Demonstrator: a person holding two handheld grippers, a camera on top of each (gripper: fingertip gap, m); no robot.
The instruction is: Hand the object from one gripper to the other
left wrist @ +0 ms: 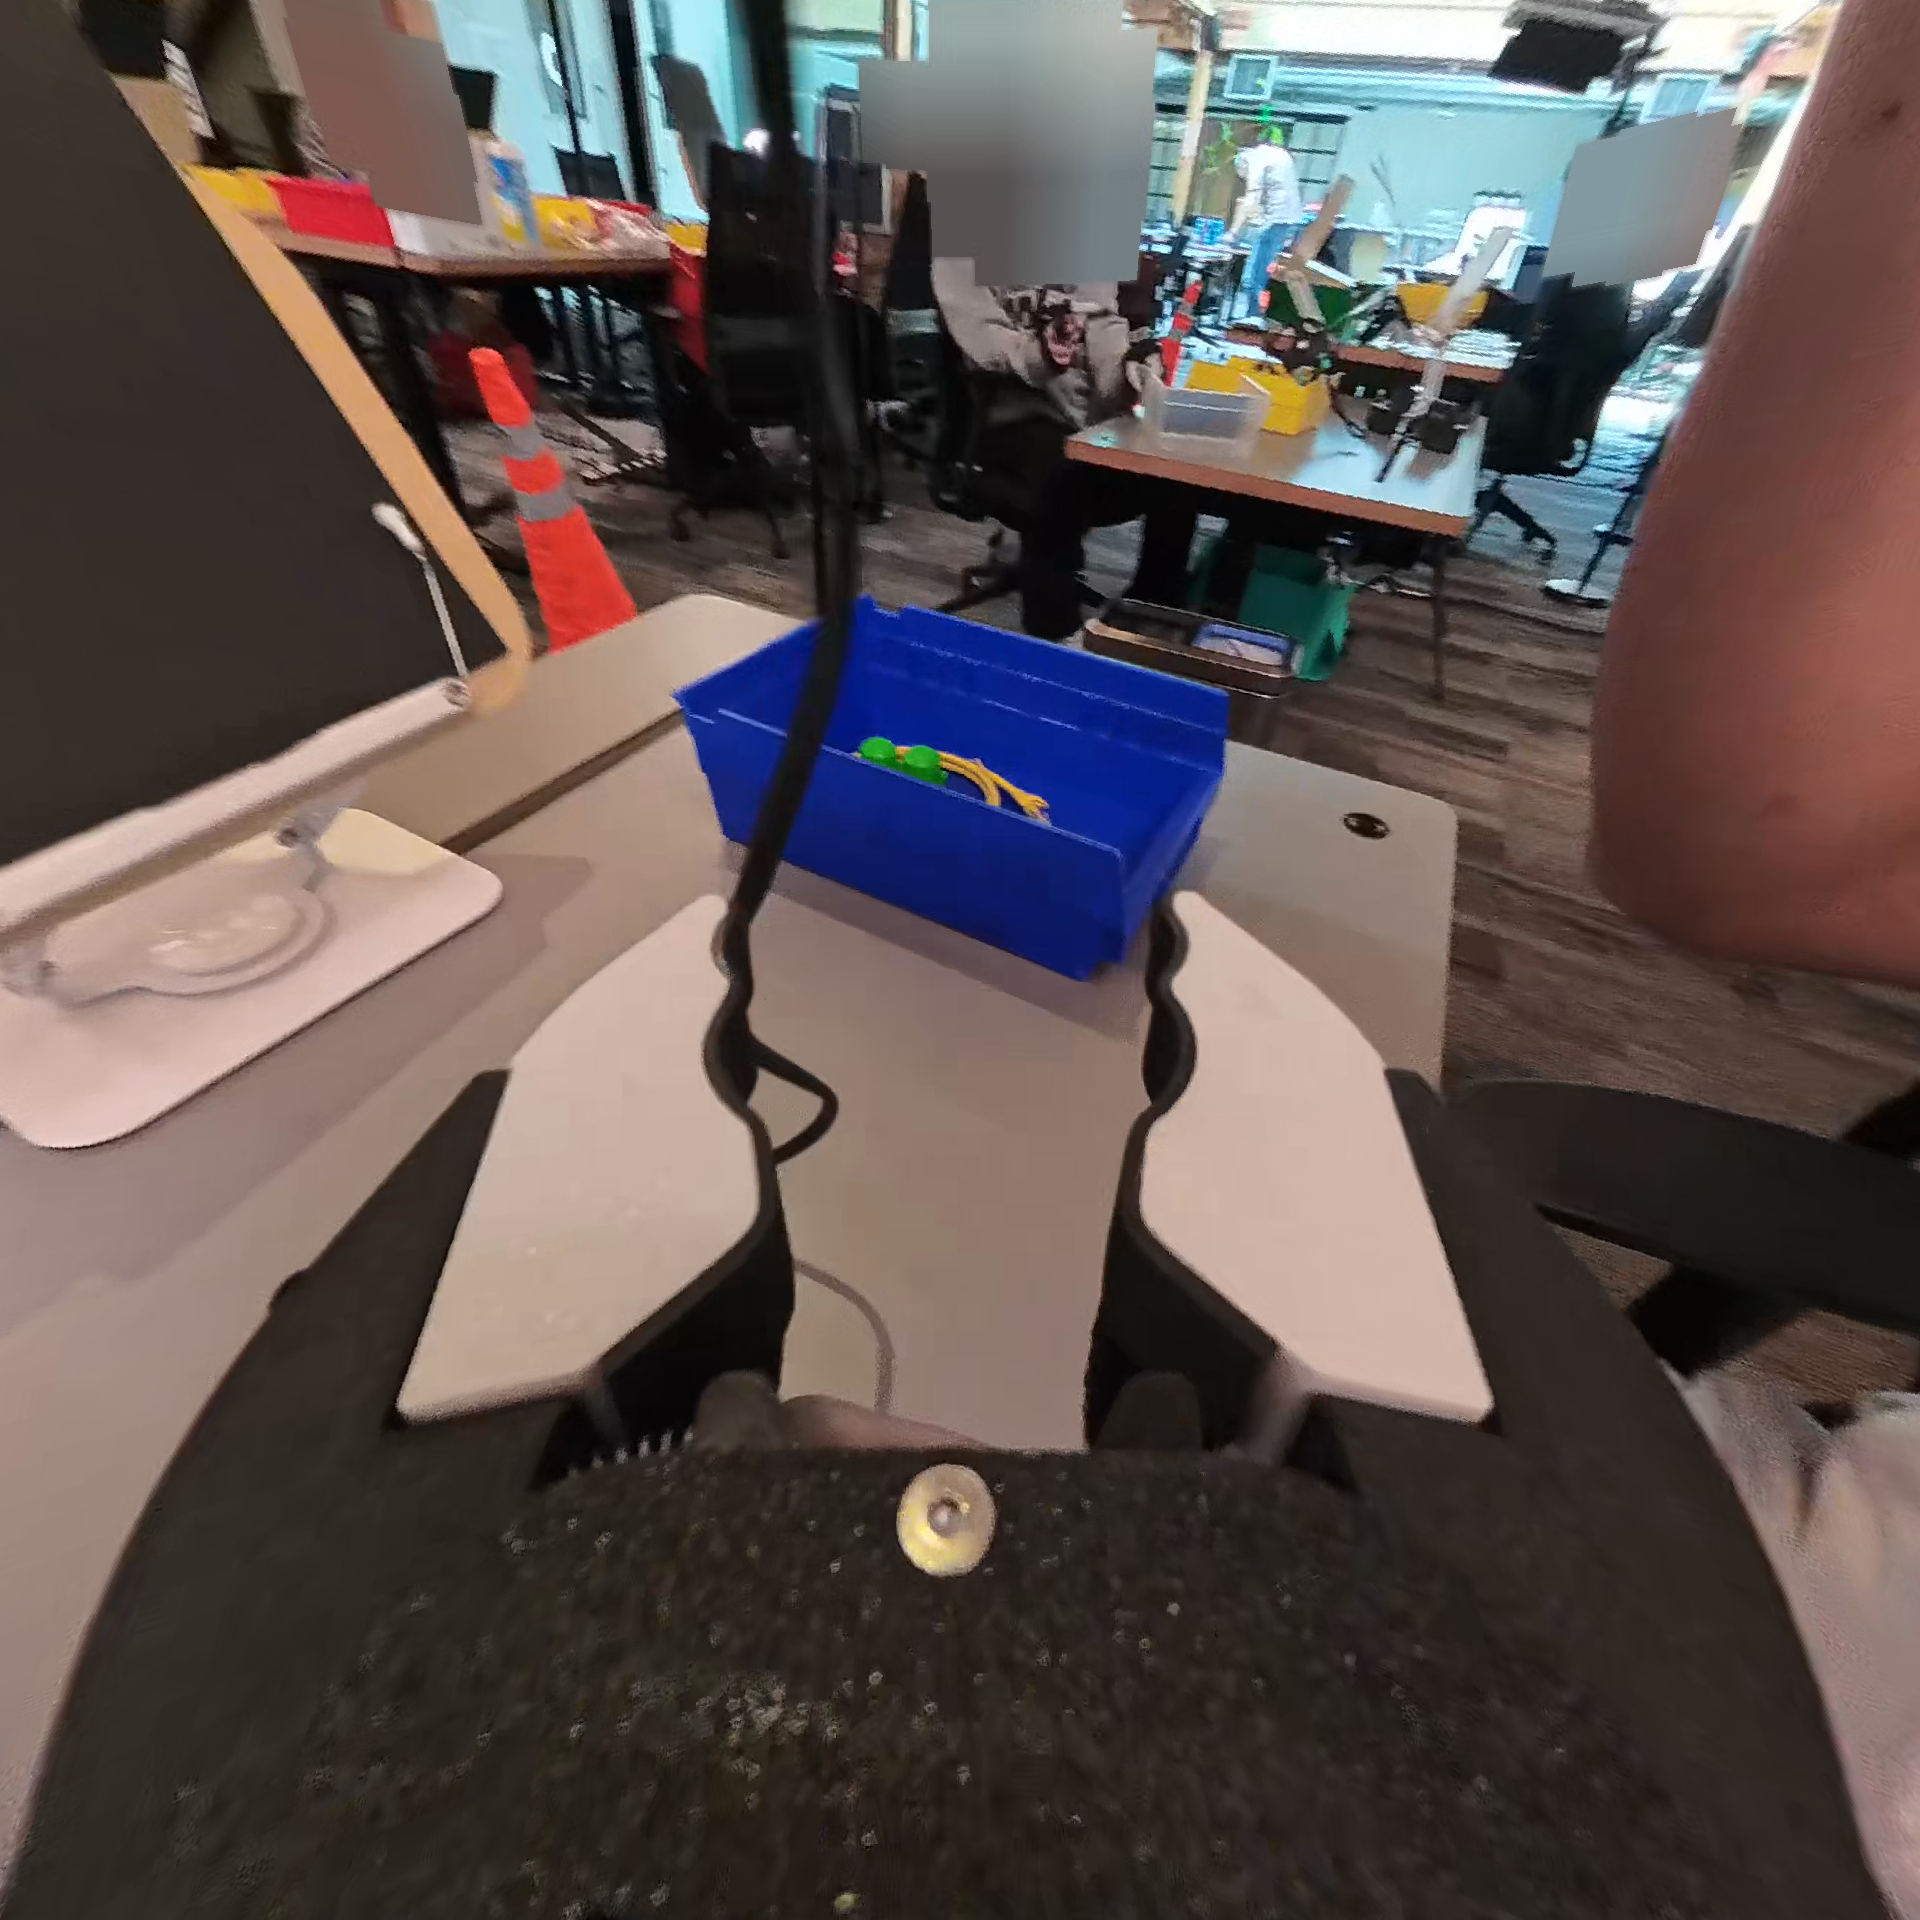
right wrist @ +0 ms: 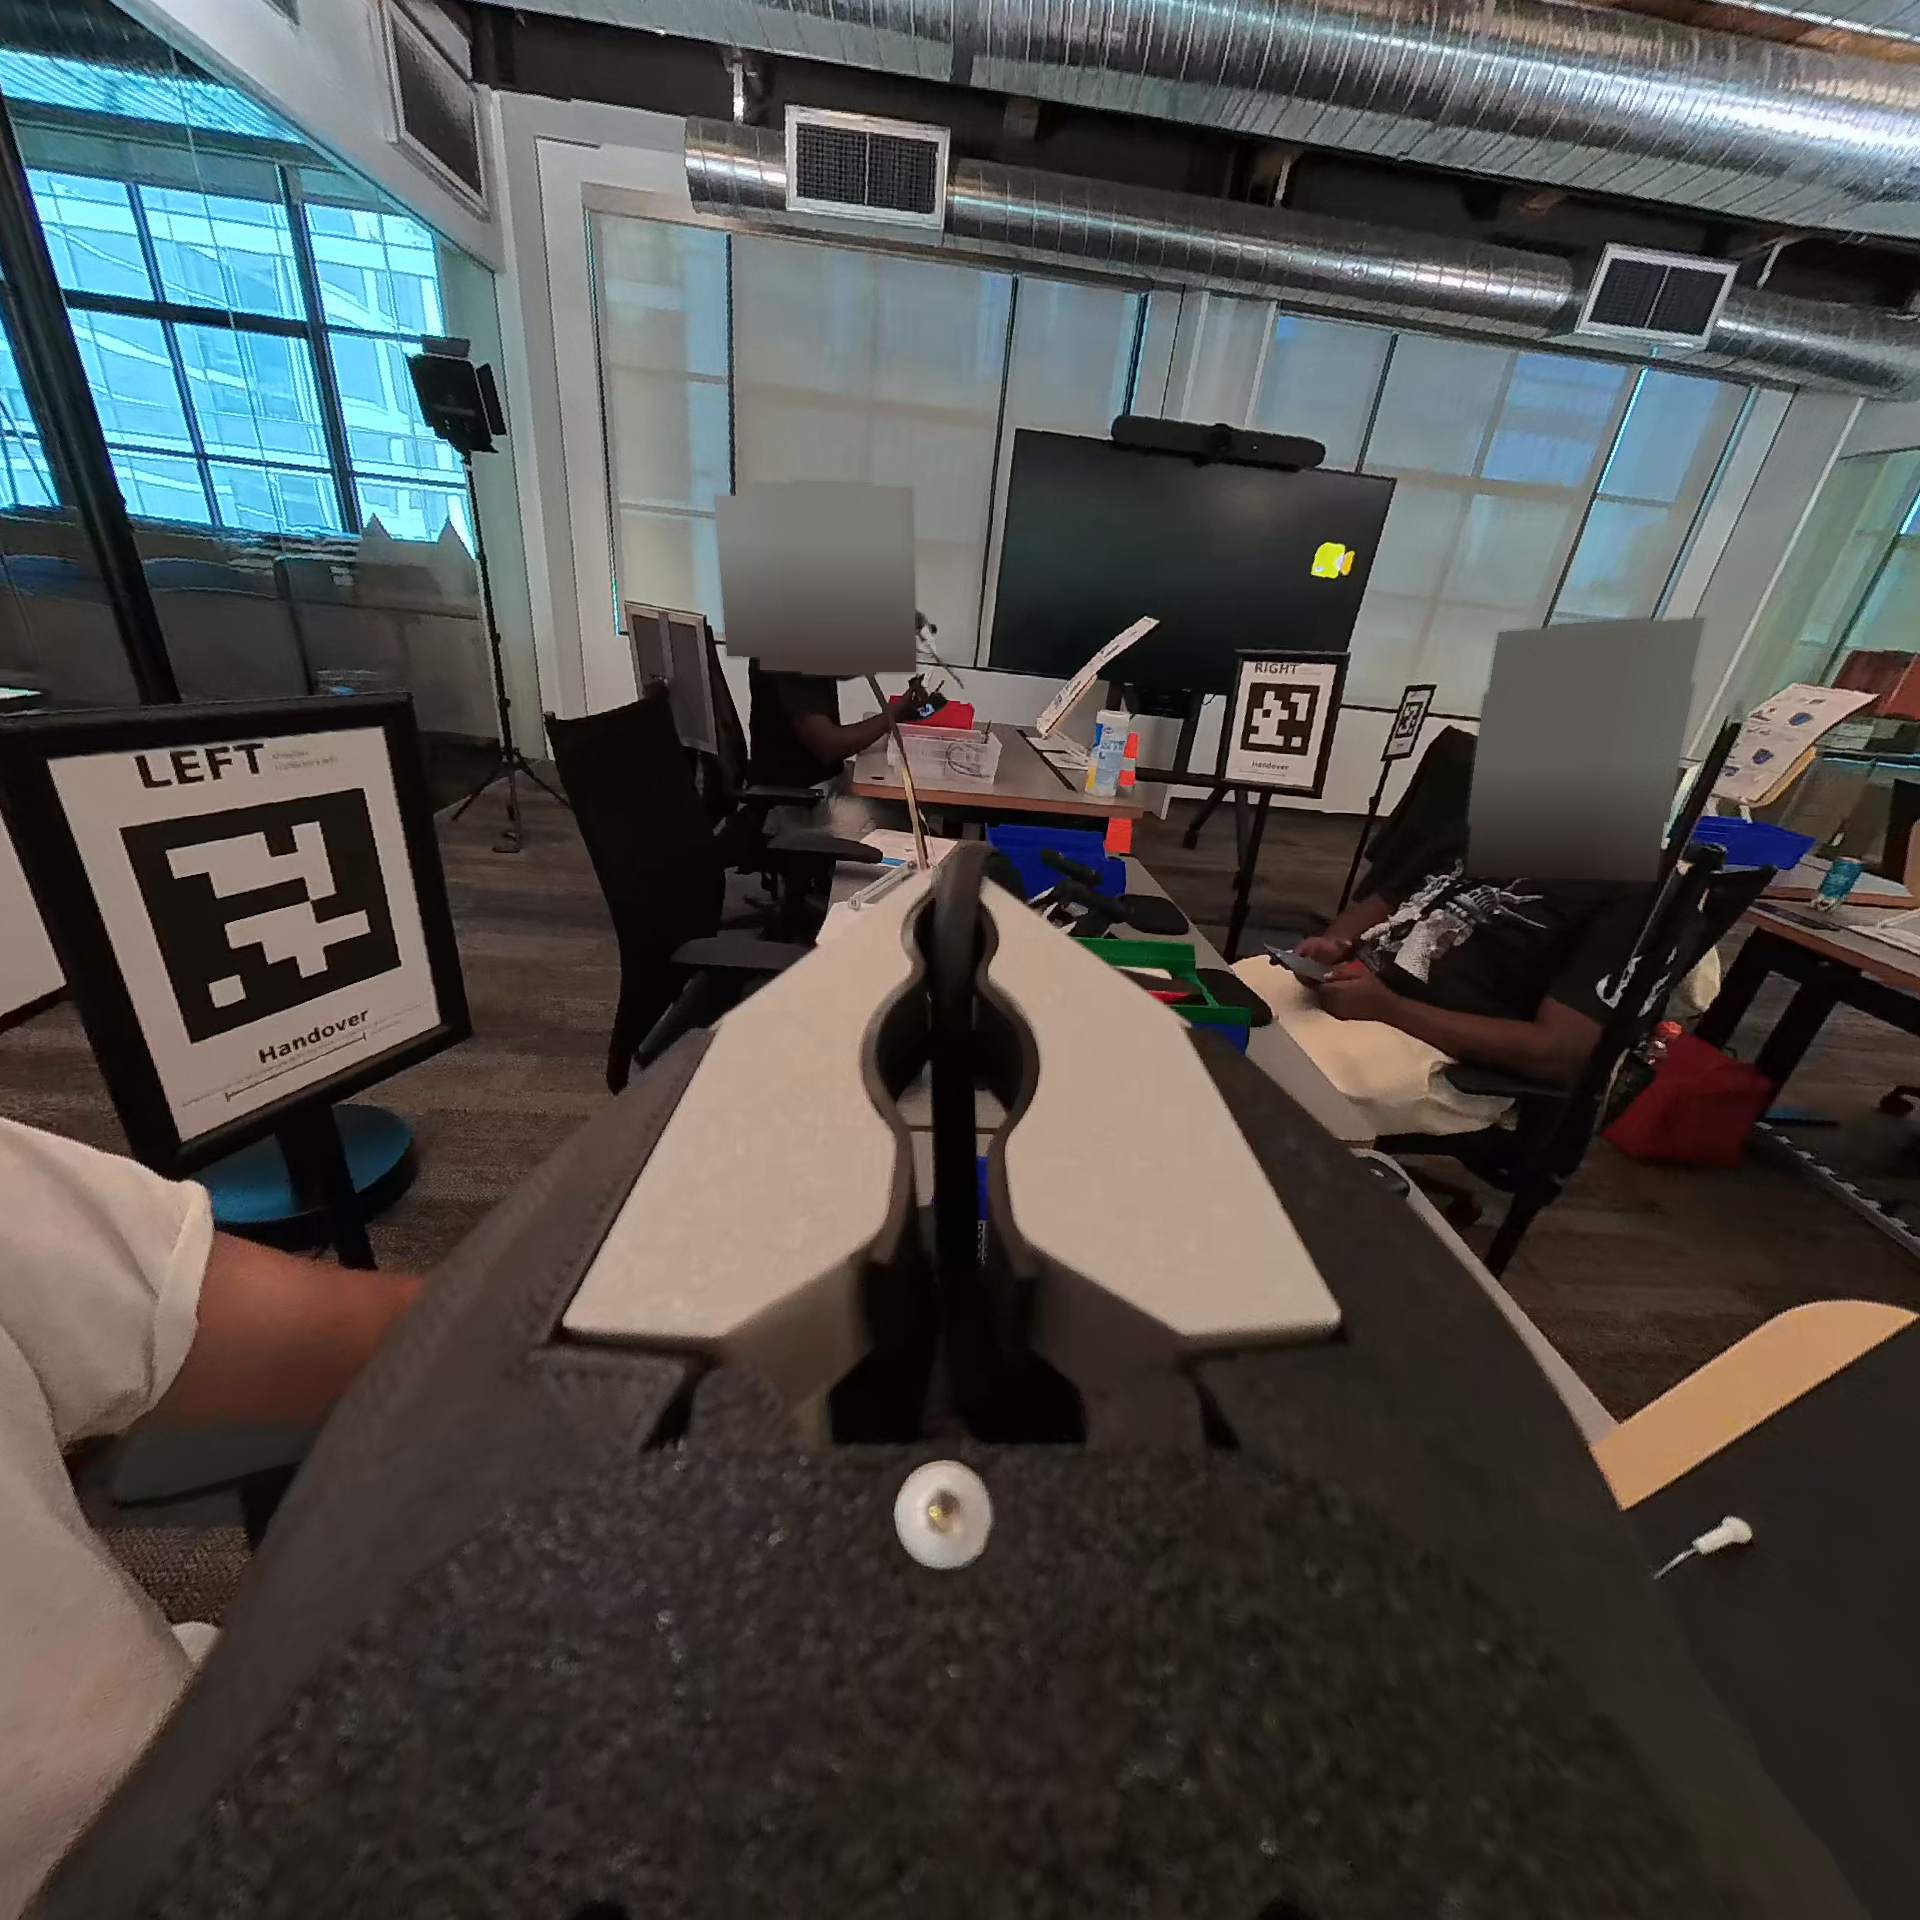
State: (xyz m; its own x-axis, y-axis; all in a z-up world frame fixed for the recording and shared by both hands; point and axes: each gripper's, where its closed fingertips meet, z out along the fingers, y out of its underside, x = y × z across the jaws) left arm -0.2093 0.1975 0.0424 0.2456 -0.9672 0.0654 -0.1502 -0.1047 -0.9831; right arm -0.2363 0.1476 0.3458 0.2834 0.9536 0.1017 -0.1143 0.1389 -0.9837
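Left wrist view faces blue bin [left wrist: 966, 831] near; right views room

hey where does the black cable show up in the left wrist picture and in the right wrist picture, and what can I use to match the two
Left wrist view: the black cable hangs down from the top centre, passes in front of the blue bin, and ends beside the open left gripper.
Right wrist view: centre, the cable clamped between the fingers of the right gripper.
Shared landmark: the black board with the tan edge.
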